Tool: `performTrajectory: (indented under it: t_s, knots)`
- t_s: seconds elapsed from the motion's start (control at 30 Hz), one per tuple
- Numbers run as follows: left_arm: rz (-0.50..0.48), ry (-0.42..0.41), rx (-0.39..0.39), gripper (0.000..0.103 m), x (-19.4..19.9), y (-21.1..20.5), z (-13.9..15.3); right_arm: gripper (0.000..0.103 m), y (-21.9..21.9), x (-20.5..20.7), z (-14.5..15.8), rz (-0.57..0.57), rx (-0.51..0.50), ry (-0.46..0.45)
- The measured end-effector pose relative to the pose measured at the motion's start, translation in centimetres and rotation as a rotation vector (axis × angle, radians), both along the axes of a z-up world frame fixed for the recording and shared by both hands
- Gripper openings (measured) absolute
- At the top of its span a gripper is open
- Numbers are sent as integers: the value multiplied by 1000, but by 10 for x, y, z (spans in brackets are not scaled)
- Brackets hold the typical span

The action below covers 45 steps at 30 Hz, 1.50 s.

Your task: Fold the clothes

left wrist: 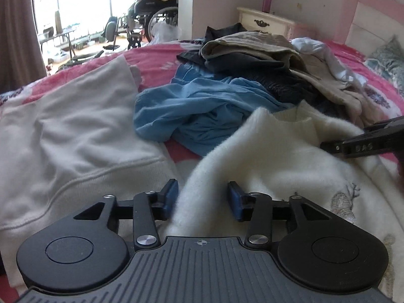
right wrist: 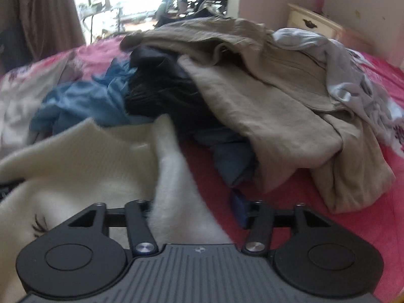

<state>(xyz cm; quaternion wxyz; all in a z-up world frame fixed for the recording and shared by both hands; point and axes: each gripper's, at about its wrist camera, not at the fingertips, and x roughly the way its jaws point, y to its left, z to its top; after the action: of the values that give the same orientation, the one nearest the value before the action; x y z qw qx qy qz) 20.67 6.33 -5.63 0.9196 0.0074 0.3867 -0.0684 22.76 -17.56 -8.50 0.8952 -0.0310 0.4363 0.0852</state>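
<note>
A fuzzy white sweater (left wrist: 265, 151) lies on the pink bed cover (right wrist: 290, 214). My left gripper (left wrist: 203, 198) is open, and a fold of the sweater runs up between its blue pads (left wrist: 171, 197) without being pinched. In the right wrist view the sweater (right wrist: 88, 156) spreads to the left, with one edge lying between the jaws of my open right gripper (right wrist: 194, 209); that edge hides its left pad. The right gripper (left wrist: 358, 144) also shows at the right edge of the left wrist view, over the sweater.
A pale sweatshirt (left wrist: 70, 131) lies flat on the left. Behind the sweater are a crumpled blue shirt (left wrist: 197, 106), a dark garment (right wrist: 164, 93), a beige garment (right wrist: 265, 106) and a grey-white shirt (right wrist: 353, 75). A cream nightstand (left wrist: 265, 22) and a pillow (left wrist: 388, 60) stand beyond.
</note>
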Motion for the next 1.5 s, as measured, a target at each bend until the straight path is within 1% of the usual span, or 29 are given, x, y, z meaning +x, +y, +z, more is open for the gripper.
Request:
performTrajectory:
  t_s: [0.07,0.1,0.23,0.3,0.4,0.5,0.53,0.57,0.67,0.7,0.8,0.87,0.93,1.0,1.1,1.13,1.23,1.27,1.3,1.33,1.4,1.43,1.5]
  knots:
    - [7,0,-15,47,-3,6,5,59,-10,0,9,-25,39,1]
    - [15,-6,-26,50,-5,10,7,59,-18,0,20,-35,63,-7]
    - [29,-52,-86,51,-18,25,28,60,-48,-4,64,-70,160,-38]
    - [28,-75,-120,52,-28,29,43,60,-57,-28,86,-70,213,-59]
    - [21,-95,-159,53,-46,36,64,59,-64,-56,118,-62,230,-123]
    - [29,-107,-191,53,-69,47,86,55,-68,-82,142,-65,271,-148]
    - [32,-109,-206,53,-76,50,92,49,-67,-91,149,-54,305,-136]
    - [34,-109,-219,53,-85,54,99,46,-66,-101,155,-42,340,-125]
    - [29,-106,-234,53,-115,66,120,38,-53,-131,167,28,440,-89]
    - [27,-105,-231,53,-125,71,126,37,-47,-142,169,51,471,-68]
    - [32,-90,-195,56,-158,86,140,35,-27,-168,165,119,568,5]
    - [30,-70,-158,58,-181,94,143,34,-9,-183,154,163,591,48]
    - [20,-37,-110,59,-203,99,139,34,11,-199,140,199,566,79]
    - [6,18,-74,60,-223,103,127,34,30,-212,122,229,533,123]
    - [-10,120,-74,60,-249,103,103,34,52,-225,93,250,482,192]
    - [-23,149,-88,60,-259,101,95,34,56,-230,83,239,444,199]
    - [-43,223,-113,60,-284,96,76,33,65,-241,45,216,251,235]
    - [-48,235,-114,60,-292,94,71,31,65,-245,35,213,219,229]
    - [-62,240,-116,60,-299,91,67,31,65,-250,24,210,188,222]
    - [-73,245,-117,60,-306,90,63,31,63,-253,22,212,198,200]
    - [-66,250,-106,60,-318,88,59,31,62,-254,25,195,209,200]
    - [-71,241,-110,60,-322,85,59,31,62,-253,24,186,215,200]
    - [-105,204,-145,61,-329,81,64,31,62,-253,24,170,227,200]
